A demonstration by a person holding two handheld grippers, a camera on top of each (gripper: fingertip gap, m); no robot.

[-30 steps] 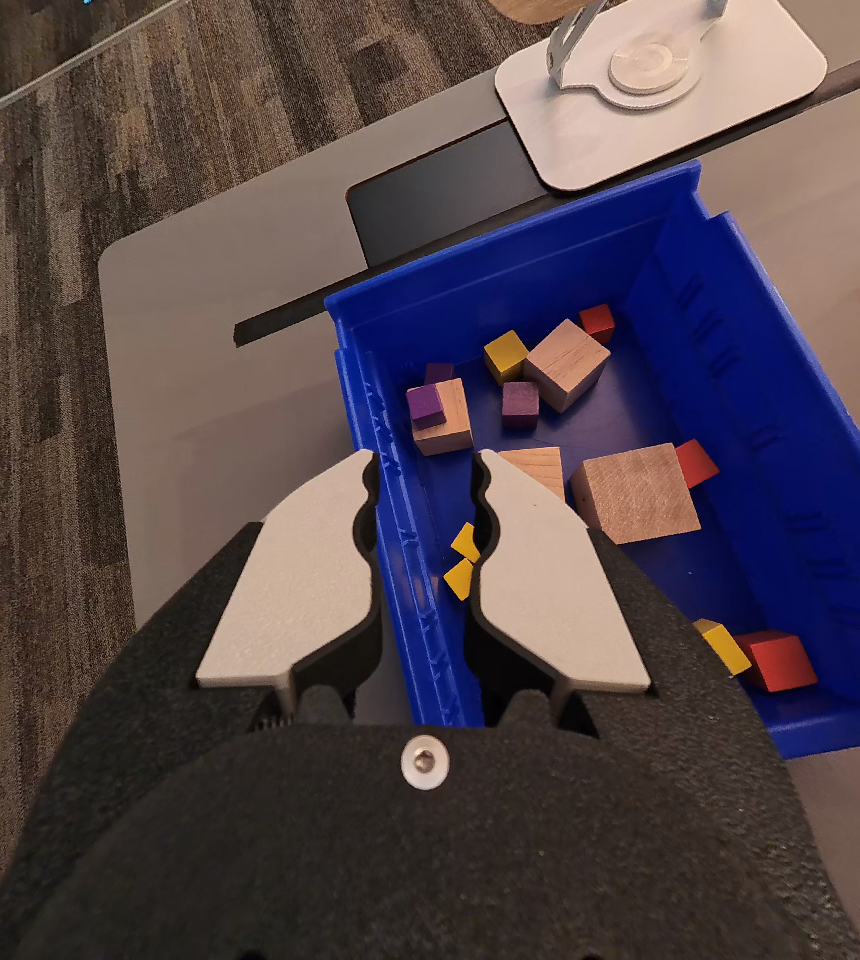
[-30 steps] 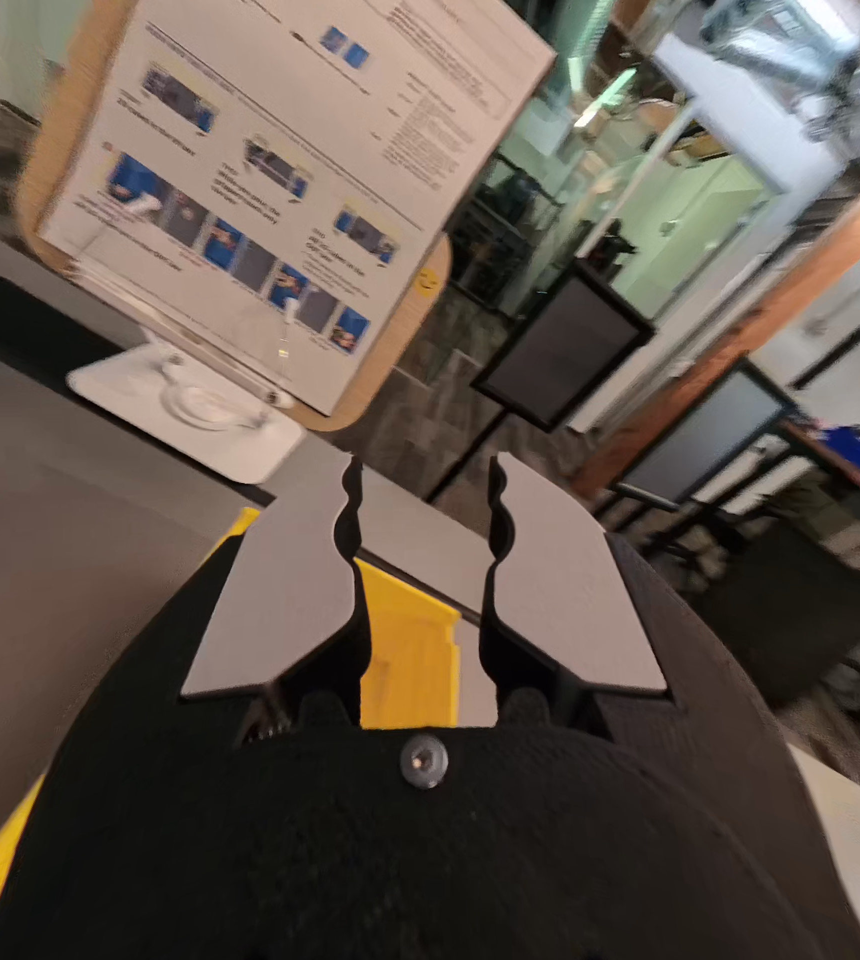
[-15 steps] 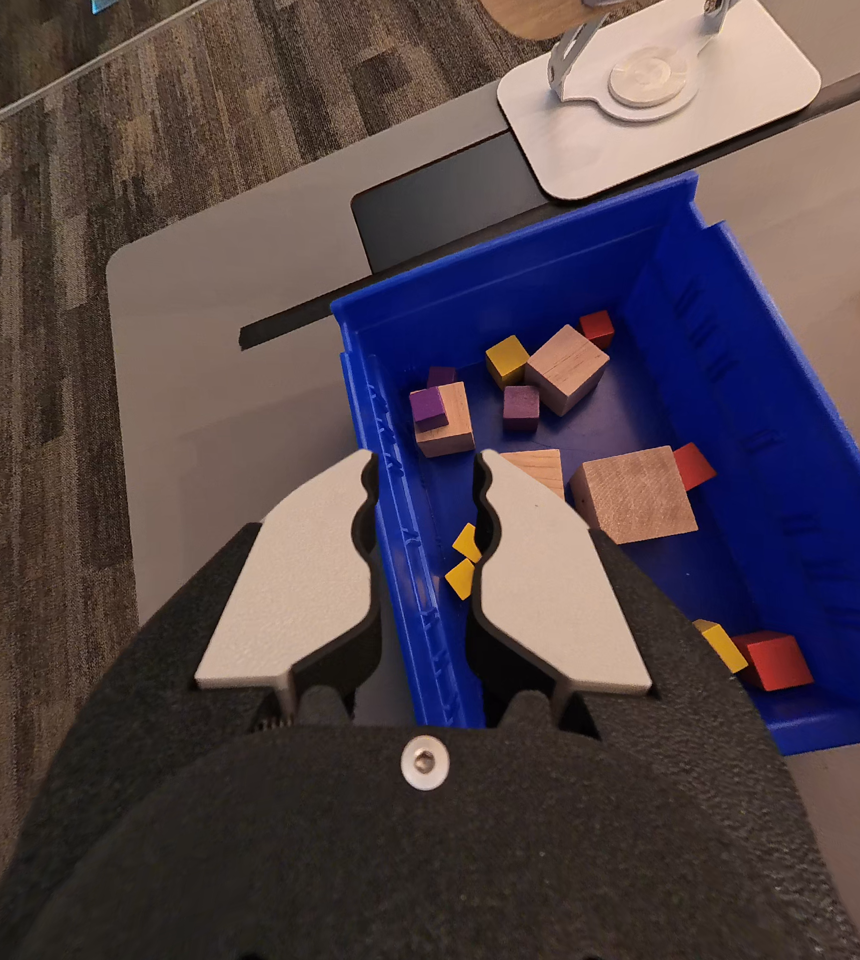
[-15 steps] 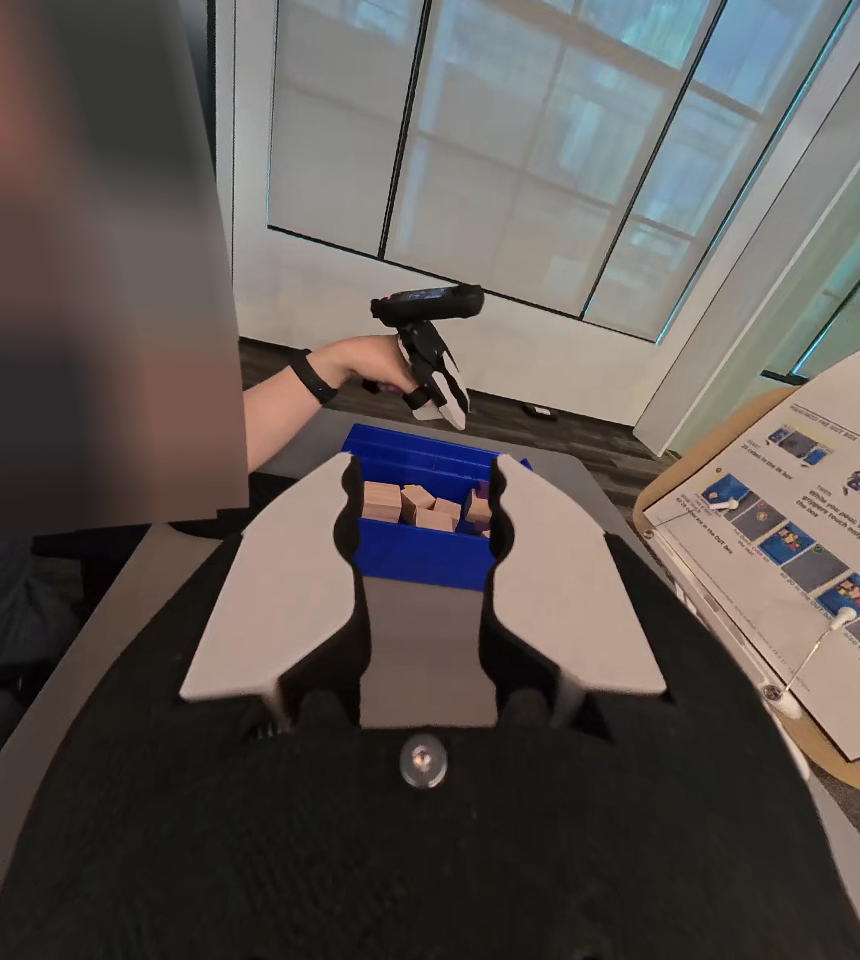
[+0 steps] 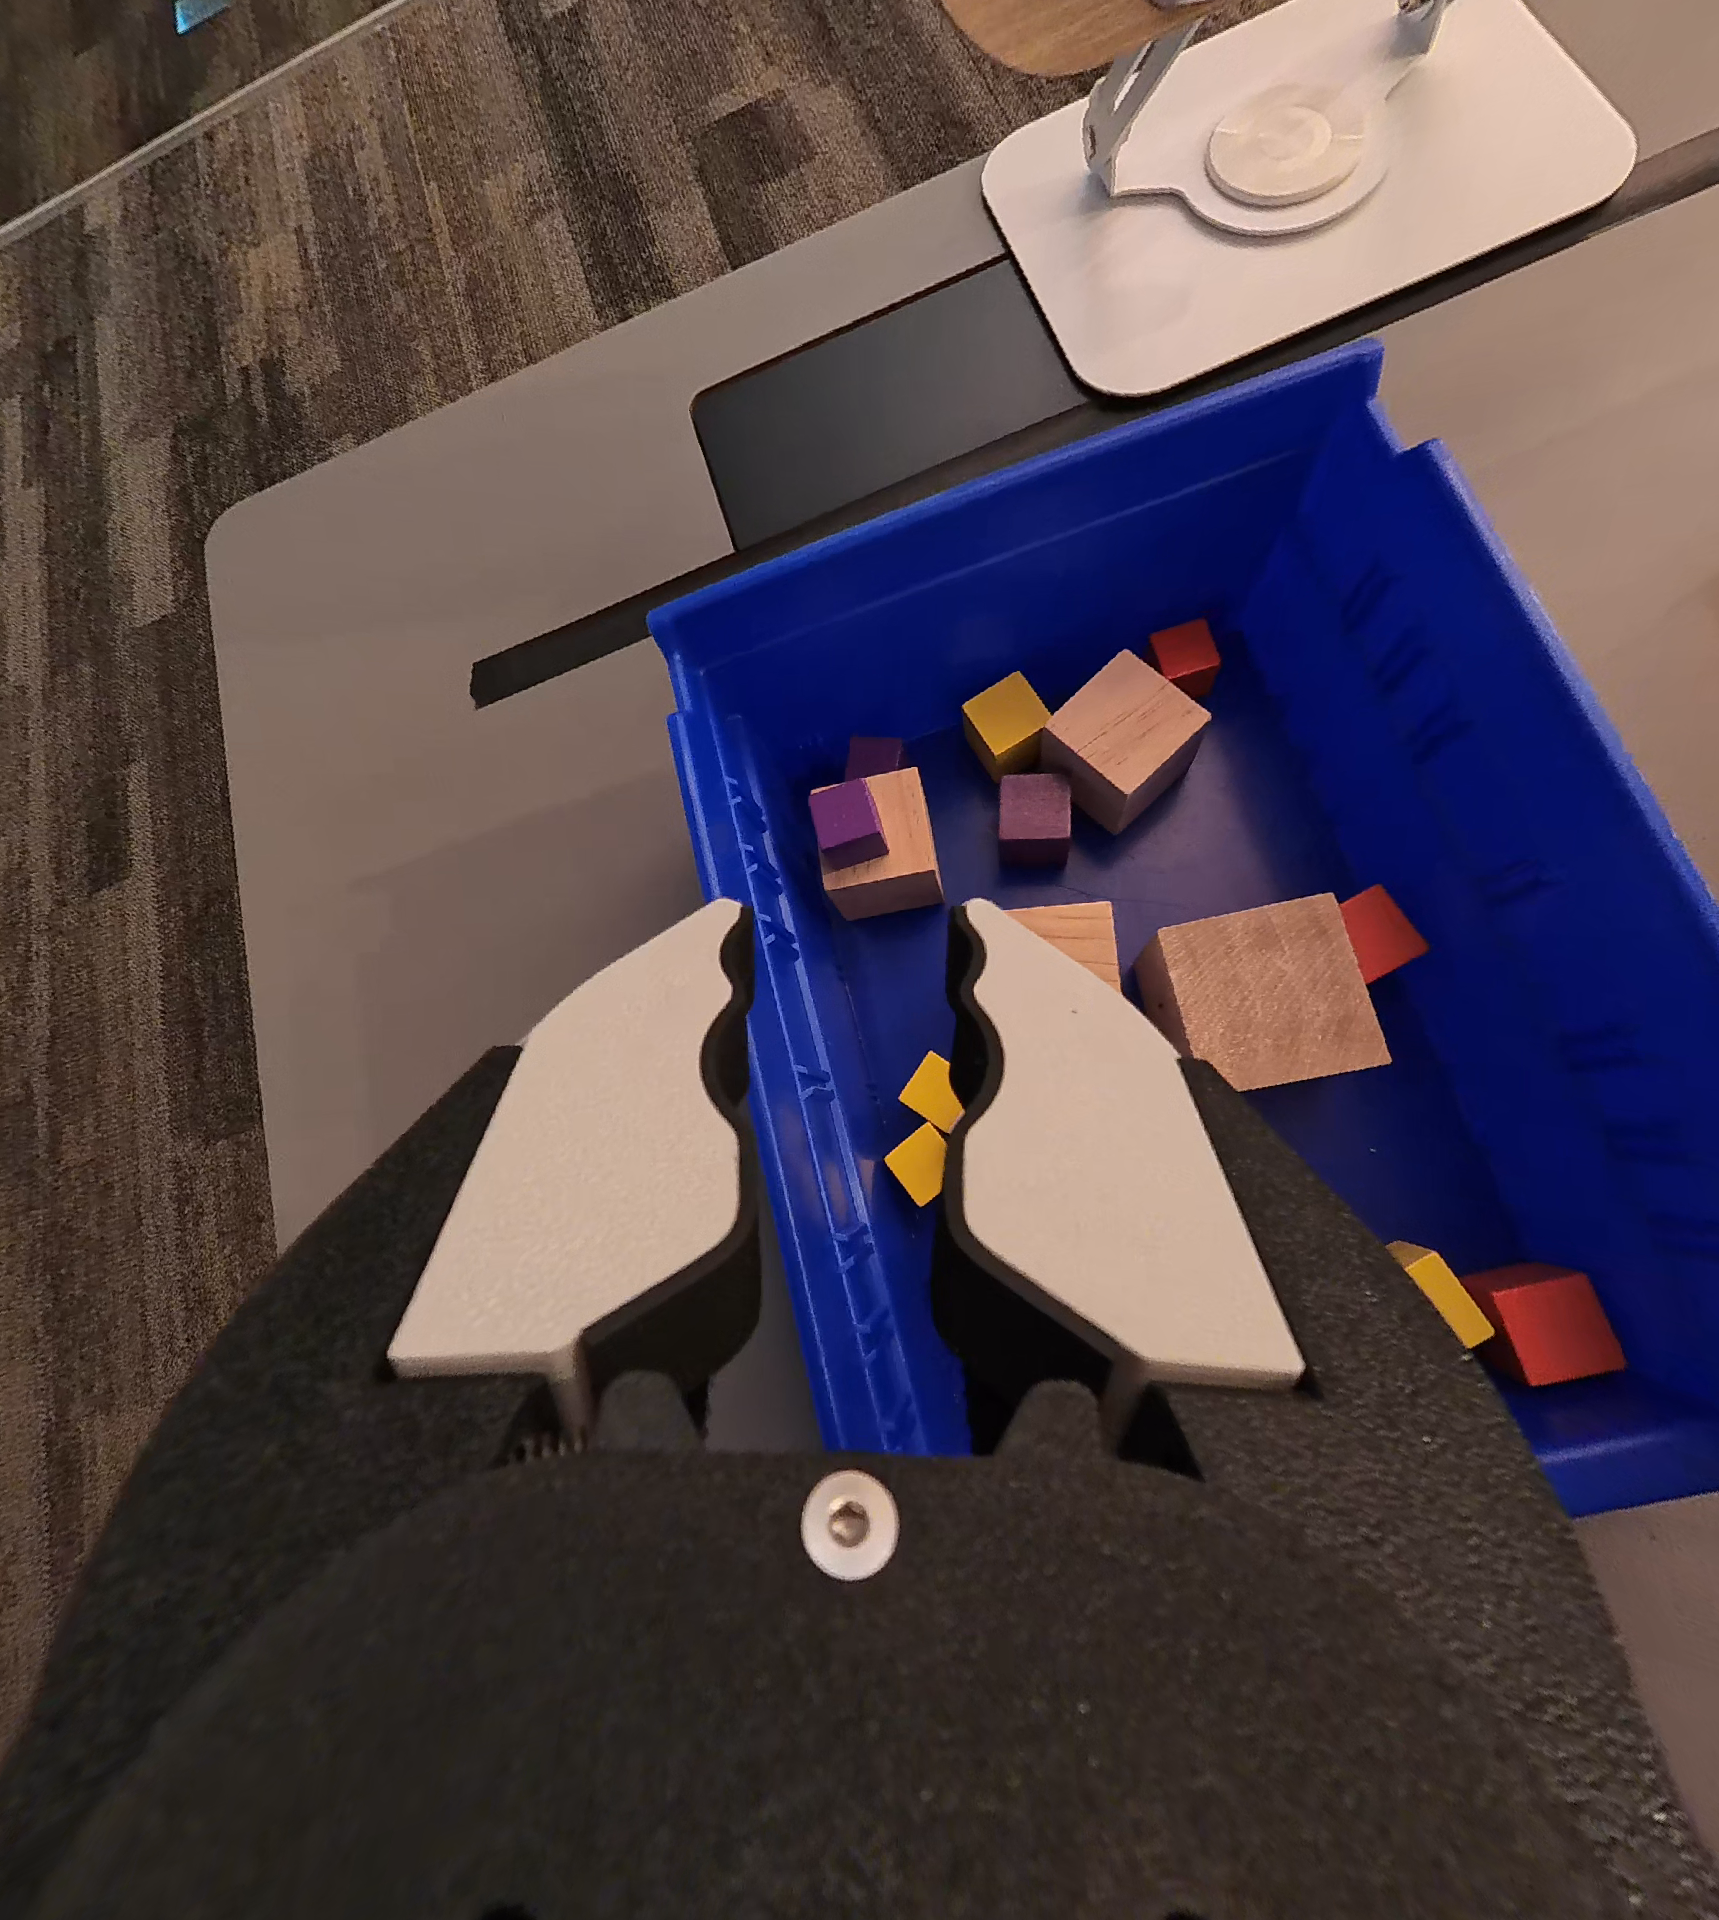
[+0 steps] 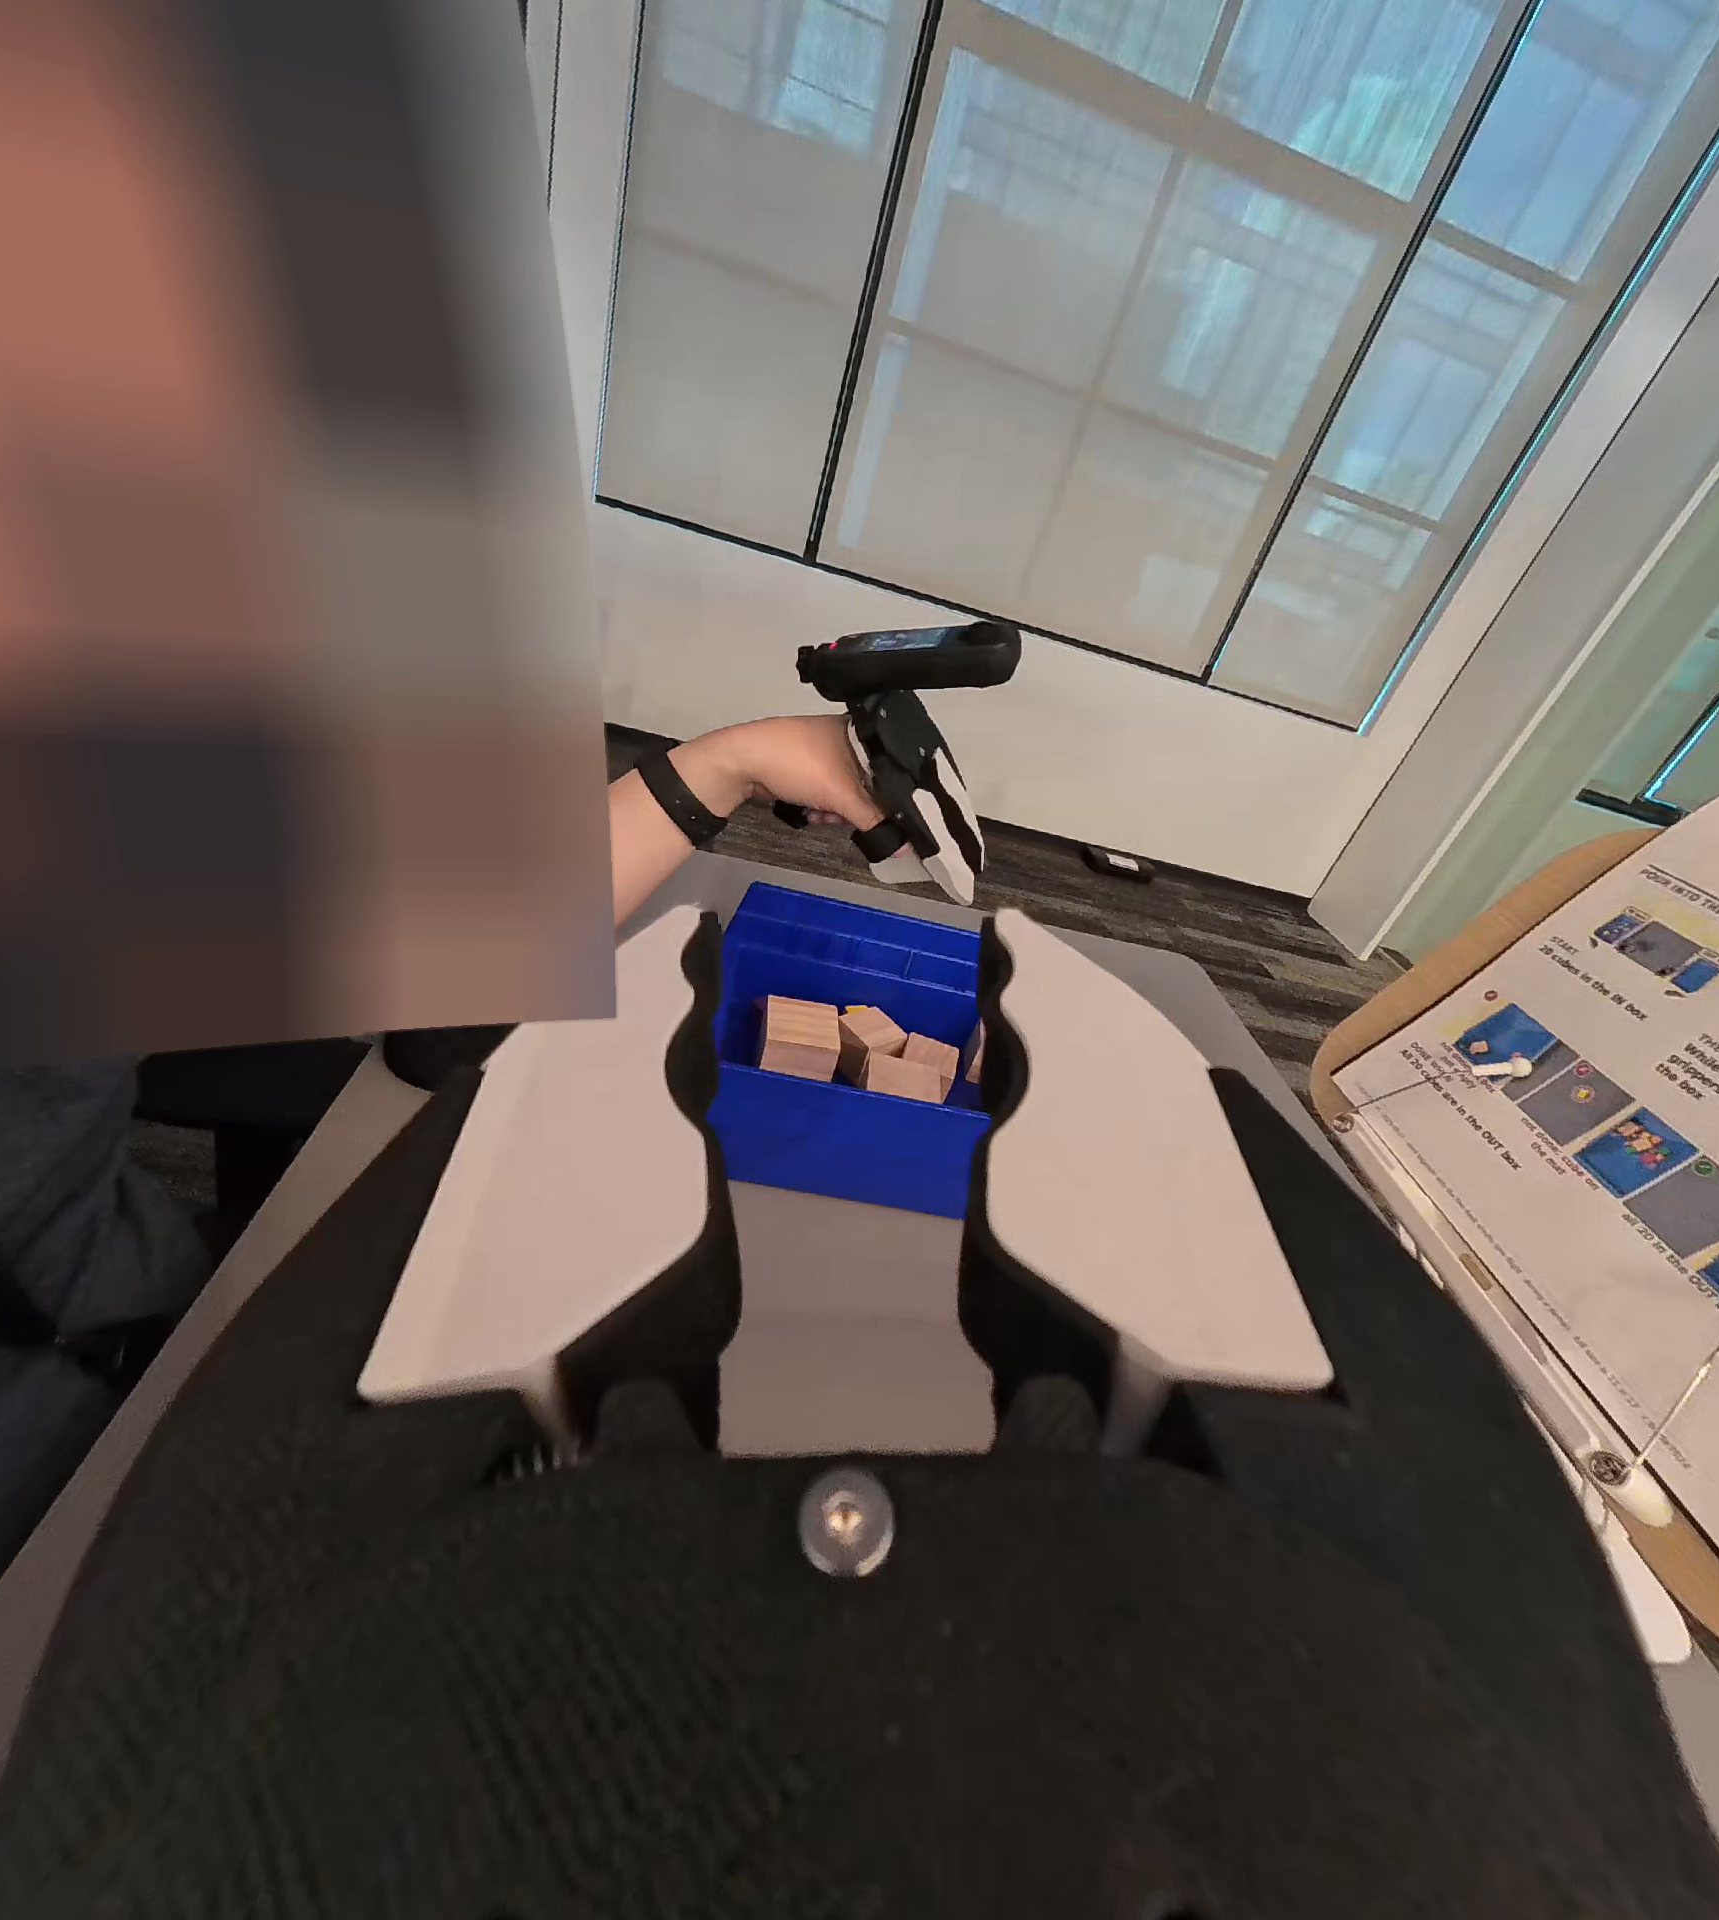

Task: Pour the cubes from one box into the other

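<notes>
A blue box [image 5: 990, 551] stands on the grey table [image 5: 419, 727] and holds several wooden, yellow, purple and red cubes [image 5: 1260, 992]. My left gripper [image 5: 847, 920] is open, with one finger on each side of the box's left wall as seen from above. The right wrist view shows it [image 6: 922, 842] hovering above the blue box [image 6: 844, 1153], apart from it. My right gripper [image 6: 850, 925] is open and empty, low over the table and facing the box from a distance. Wooden cubes [image 6: 860, 1044] show over the box's front wall.
A white stand base [image 5: 1302, 177] and a black inset panel [image 5: 865, 416] lie beyond the box. An instruction sheet on a wooden board [image 6: 1613, 1143] leans at the table's right. A person's hand [image 6: 772, 769] holds the left gripper. Carpet lies past the table's edges.
A second ago my right gripper was over a yellow box facing the instruction sheet; it has swung round to face the blue box. The left gripper has barely moved.
</notes>
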